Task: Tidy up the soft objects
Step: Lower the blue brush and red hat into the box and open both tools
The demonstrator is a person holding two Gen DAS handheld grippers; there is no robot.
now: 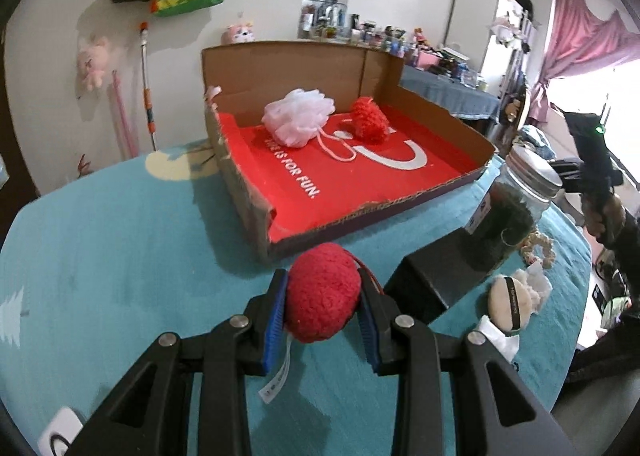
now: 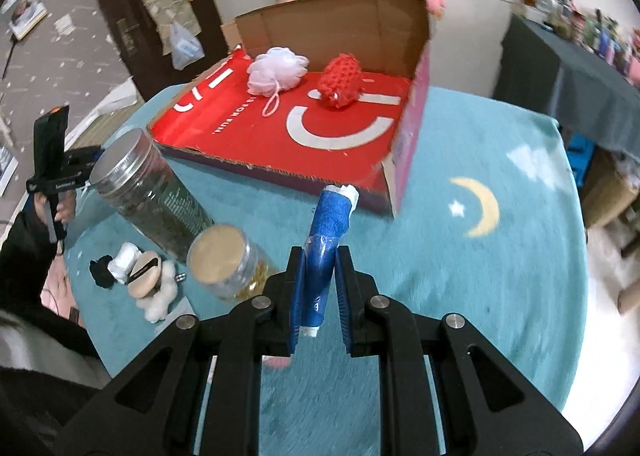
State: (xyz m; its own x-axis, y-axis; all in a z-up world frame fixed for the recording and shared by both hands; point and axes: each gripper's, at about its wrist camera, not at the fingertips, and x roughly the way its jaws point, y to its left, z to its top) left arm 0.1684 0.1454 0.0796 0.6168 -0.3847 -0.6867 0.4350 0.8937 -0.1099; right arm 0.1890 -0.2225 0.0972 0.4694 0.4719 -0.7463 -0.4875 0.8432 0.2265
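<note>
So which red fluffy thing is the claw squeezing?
The smooth round red ball, pinched in the left claw outside the box. The knobbly red one lies inside.

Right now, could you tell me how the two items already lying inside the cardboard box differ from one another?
The white mesh pouf is pale, frilly netting; the red knitted piece is dense, bright red yarn. The pouf looks larger and trails a pinkish cord loop across the red liner, while the knitted piece shows no such long cord. The pouf lies left of the knitted piece in both views. Both look soft and rest near the back wall of the cardboard box.
</note>
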